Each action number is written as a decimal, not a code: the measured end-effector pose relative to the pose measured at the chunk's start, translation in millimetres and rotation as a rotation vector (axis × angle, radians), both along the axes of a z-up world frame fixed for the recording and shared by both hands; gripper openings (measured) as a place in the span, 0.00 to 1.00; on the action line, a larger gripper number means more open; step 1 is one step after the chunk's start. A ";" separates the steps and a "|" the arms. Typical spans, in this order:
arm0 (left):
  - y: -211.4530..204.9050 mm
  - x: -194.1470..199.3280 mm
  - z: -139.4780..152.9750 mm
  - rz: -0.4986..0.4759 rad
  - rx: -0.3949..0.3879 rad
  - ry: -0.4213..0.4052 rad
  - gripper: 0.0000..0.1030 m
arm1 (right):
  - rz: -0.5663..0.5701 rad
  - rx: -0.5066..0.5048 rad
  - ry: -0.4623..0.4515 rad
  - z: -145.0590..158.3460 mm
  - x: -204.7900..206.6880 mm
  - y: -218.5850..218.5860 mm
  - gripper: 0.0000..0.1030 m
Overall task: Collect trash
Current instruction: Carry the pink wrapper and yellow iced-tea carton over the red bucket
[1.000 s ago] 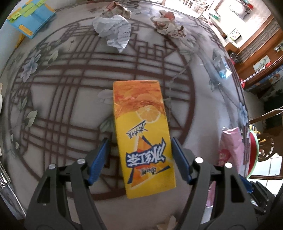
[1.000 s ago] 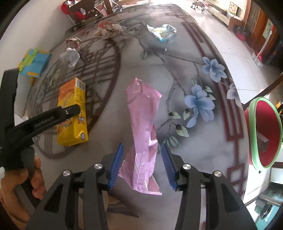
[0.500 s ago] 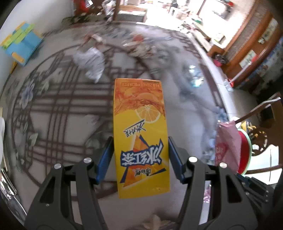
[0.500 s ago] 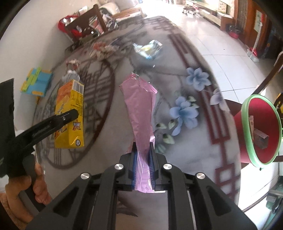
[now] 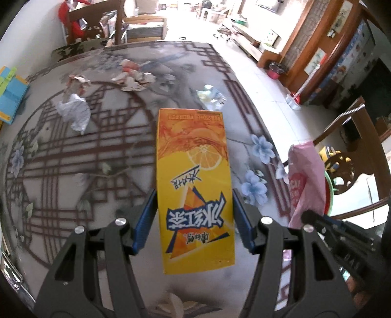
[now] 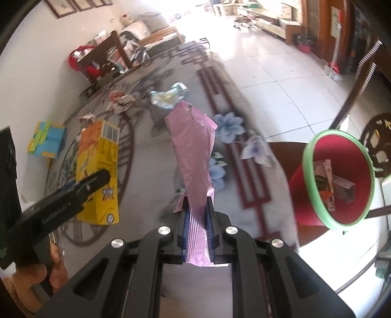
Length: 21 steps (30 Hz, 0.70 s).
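Note:
My left gripper is shut on a yellow-orange juice carton and holds it above the patterned table. The carton also shows in the right wrist view. My right gripper is shut on a pink plastic wrapper, lifted off the table; the wrapper also shows in the left wrist view. A red bin with a green rim stands off the table's right edge and holds some trash.
Crumpled paper, torn wrappers and a shiny blue-green wrapper lie on the far part of the table. A blue and green box sits at the left edge. Wooden chairs stand around.
Both grippers closed, the left on the carton and the right on the pink wrapper, and lifted them off the table. The right gripper swung toward the red bin.

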<state>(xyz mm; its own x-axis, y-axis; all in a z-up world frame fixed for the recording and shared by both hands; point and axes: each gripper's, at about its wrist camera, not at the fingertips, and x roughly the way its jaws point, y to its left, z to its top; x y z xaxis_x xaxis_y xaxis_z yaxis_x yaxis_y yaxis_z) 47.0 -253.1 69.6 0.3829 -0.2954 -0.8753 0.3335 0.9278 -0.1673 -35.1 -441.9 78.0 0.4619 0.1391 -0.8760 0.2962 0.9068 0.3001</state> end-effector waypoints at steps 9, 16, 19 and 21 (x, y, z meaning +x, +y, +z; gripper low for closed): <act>-45.1 -11.5 -2.1 -0.078 0.010 0.012 0.56 | -0.130 0.007 -0.016 1.5 -33.6 -58.0 0.12; -108.7 -24.5 1.8 -0.228 0.003 0.014 0.56 | -0.254 0.007 -0.021 1.1 -64.0 -106.5 0.12; -136.5 -30.2 6.0 -0.287 -0.010 0.013 0.56 | -0.311 -0.005 -0.030 4.2 -77.9 -129.4 0.12; -156.4 -35.0 7.5 -0.332 -0.018 0.016 0.56 | -0.349 -0.012 -0.036 5.8 -87.5 -145.3 0.12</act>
